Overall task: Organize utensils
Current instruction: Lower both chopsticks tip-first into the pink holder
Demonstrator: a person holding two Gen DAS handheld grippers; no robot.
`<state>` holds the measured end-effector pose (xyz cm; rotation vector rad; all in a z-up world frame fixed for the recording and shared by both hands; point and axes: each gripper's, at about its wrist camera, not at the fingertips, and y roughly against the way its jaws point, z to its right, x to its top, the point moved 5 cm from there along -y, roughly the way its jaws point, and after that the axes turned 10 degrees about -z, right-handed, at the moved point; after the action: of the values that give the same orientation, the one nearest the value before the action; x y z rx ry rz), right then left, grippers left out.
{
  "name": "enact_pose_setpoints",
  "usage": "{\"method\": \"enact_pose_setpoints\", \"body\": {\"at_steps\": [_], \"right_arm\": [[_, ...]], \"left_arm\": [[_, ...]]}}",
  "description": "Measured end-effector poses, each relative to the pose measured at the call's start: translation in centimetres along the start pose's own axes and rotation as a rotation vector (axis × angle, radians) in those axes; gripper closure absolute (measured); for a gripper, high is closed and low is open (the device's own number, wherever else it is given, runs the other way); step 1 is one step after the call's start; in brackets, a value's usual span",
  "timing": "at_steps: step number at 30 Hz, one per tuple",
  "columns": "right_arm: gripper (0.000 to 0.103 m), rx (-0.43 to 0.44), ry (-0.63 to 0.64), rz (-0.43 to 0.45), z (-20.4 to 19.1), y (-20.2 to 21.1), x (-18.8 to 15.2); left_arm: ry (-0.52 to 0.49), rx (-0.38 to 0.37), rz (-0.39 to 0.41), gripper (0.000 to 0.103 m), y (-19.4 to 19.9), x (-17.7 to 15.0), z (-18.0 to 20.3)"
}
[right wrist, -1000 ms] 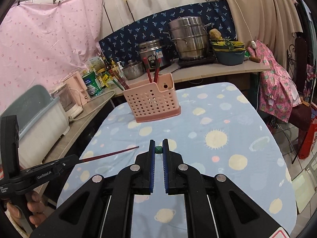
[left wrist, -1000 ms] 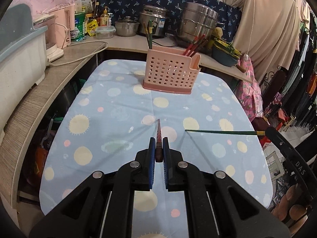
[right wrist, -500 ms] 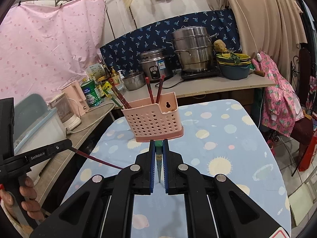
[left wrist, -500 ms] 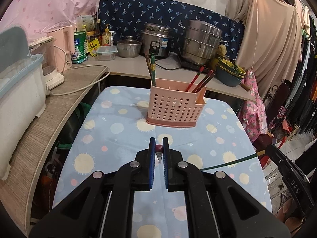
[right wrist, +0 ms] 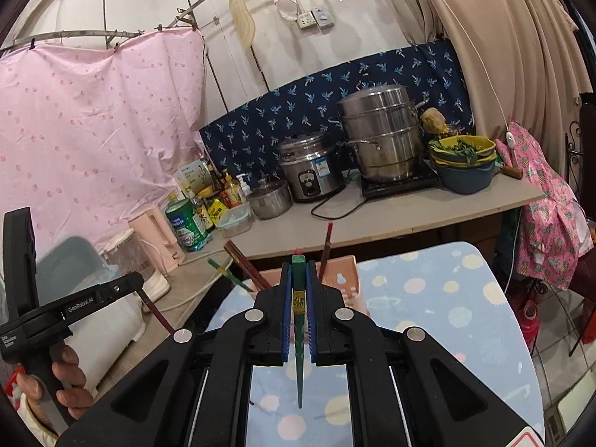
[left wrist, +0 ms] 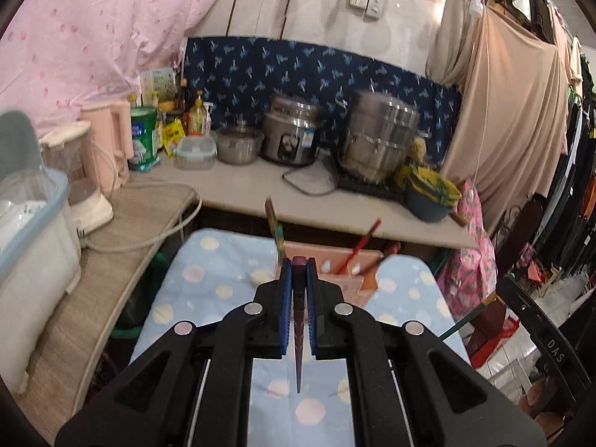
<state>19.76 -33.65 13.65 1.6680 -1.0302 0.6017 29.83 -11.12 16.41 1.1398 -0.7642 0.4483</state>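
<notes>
Where everything sits around the utensil holder

The utensil holder stands on the tabletop, just past both tongs, with chopsticks sticking up in it. Behind the tabletop runs a counter: big steamer pot toward the right, rice cooker left of it, small pot further left, then bottles. Stacked bowls sit right of the steamer. A side counter runs along the tabletop's left, with a plastic bin at its near end.
</notes>
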Motion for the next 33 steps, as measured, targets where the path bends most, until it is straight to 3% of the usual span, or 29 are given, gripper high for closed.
{"method": "enact_pose_setpoints", "body": {"at_steps": [9,15,21,33], "right_arm": [[0.096,0.032,0.008,0.127,-2.5,-2.0,8.8],[0.096,-0.014,0.011,0.14,-2.5,-5.5,11.7],[0.096,-0.047,0.001,0.098,-1.1,-9.3,11.8],[0.096,-0.074,0.003,-0.012,0.3,-14.4,8.7]], "left_arm": [[0.025,-0.019,0.118,0.096,0.0,7.9,1.2],[0.032,-0.007,0.148,0.096,-2.0,11.1,1.2],[0.025,0.032,0.132,0.096,-5.3,11.9,0.8],[0.041,0.034,0.013,0.096,-11.4,9.4,-0.4]]}}
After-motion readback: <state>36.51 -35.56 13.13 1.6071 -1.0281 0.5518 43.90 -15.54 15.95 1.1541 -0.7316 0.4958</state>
